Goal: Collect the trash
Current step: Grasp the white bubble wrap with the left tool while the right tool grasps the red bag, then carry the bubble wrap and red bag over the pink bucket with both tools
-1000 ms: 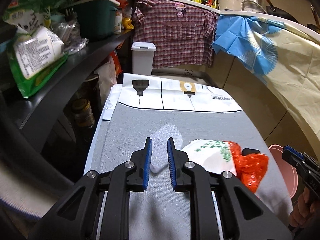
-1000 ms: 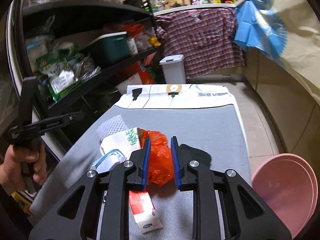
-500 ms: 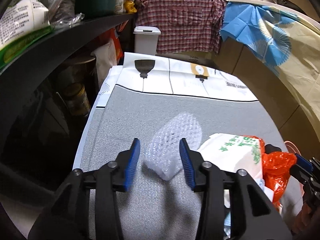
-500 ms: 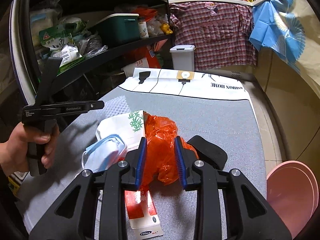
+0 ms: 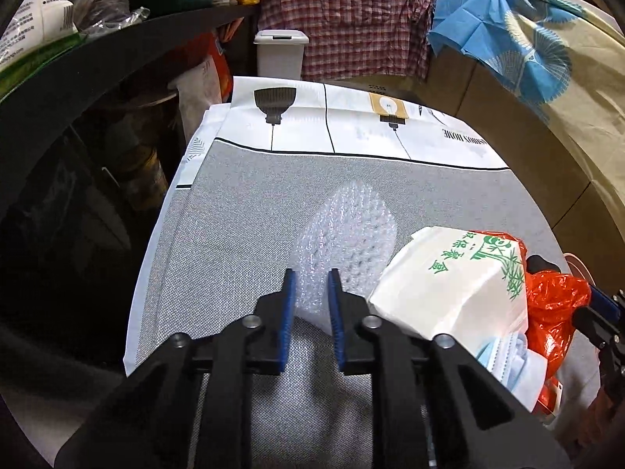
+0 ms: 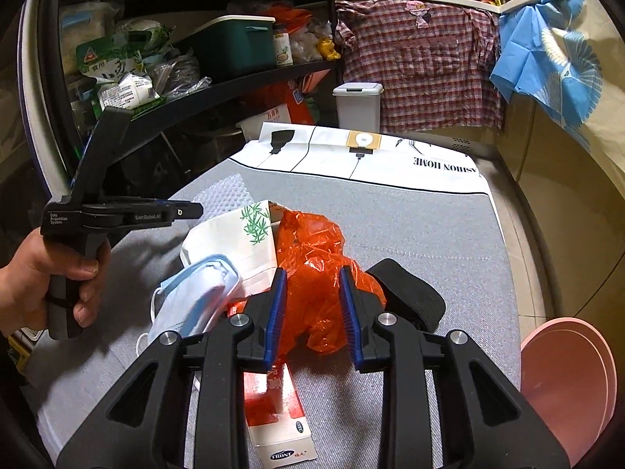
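The left gripper had just closed on the near end of the bubble wrap sheet, whose long axis ran away ahead of its jaws. Lifting it slowly should keep that pinch. The right gripper straddled the orange plastic bag, whether gripped I couldn't tell.

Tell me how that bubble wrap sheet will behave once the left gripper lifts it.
The bubble wrap looks thin and see-through, so it is probably very light. Pinched at one edge by the left gripper, it will likely droop. Its glossy film might slip through the pads.
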